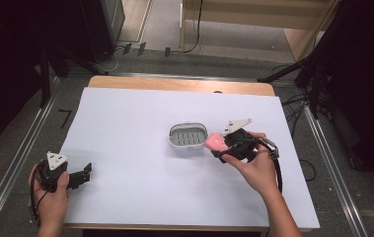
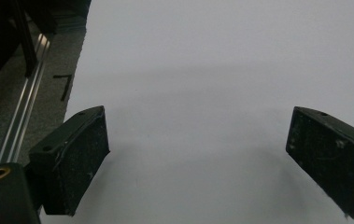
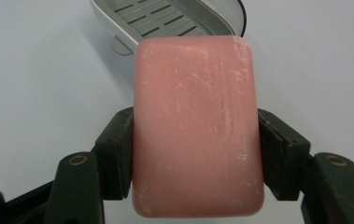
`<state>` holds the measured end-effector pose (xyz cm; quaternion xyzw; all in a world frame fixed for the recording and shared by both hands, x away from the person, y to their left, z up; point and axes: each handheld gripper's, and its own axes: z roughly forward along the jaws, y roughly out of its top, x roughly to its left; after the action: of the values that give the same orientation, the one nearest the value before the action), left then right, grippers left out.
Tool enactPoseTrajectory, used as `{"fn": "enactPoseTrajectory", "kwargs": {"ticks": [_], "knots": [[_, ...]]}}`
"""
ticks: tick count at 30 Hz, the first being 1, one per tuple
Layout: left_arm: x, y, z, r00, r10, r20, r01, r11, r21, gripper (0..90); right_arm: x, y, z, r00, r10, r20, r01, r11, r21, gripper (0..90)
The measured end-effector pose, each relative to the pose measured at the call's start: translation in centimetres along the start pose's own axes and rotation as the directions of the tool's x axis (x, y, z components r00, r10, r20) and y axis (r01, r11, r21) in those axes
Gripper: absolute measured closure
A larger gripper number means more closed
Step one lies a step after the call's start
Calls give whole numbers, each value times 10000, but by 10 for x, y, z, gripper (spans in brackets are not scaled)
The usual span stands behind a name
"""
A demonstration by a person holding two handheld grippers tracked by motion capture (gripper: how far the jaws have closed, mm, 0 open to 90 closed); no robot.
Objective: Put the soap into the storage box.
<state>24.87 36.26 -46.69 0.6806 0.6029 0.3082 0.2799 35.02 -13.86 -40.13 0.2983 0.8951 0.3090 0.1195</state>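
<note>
The right claw (image 3: 195, 154) grips the soap (image 3: 195, 126) just beside the dish (image 1: 188, 136), not yet in it; the left claw (image 2: 198, 158) gapes wide, empty.

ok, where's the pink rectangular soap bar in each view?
High view: pink rectangular soap bar right of centre, clamped in the right gripper, beside the grey slotted soap dish.
Left gripper view: not in it.
Right gripper view: soap bar centre, between both jaws.
Shared landmark: the dish, just beyond the bar.
</note>
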Motion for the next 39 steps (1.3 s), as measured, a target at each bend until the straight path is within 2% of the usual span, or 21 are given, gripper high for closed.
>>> {"fn": "enactPoseTrajectory", "kwargs": {"ticks": [17,27,29,34,38,39], "knots": [[0,0,0,10000,-26,-23,26,10000,7,62,-6,22,15,9973,-319,-667,303,9992,-242,385],[0,0,0,10000,-37,19,37,10000,-15,62,-6,37,21,9913,-937,-927,907,9952,-366,385],[0,0,0,10000,-47,16,47,10000,-18,62,-5,43,24,9828,-1514,-1054,1484,9883,-353,385],[0,0,1,10000,-77,25,77,10000,-37,62,-4,49,29,9743,-1873,-1254,1843,9822,-352,385],[1,0,1,10000,-83,35,83,10000,-43,62,-5,56,34,9617,-2352,-1409,2328,9719,-335,385],[1,0,1,10000,-87,33,87,10000,-39,62,-7,59,36,9538,-2602,-1502,2574,9655,-382,384]]}}
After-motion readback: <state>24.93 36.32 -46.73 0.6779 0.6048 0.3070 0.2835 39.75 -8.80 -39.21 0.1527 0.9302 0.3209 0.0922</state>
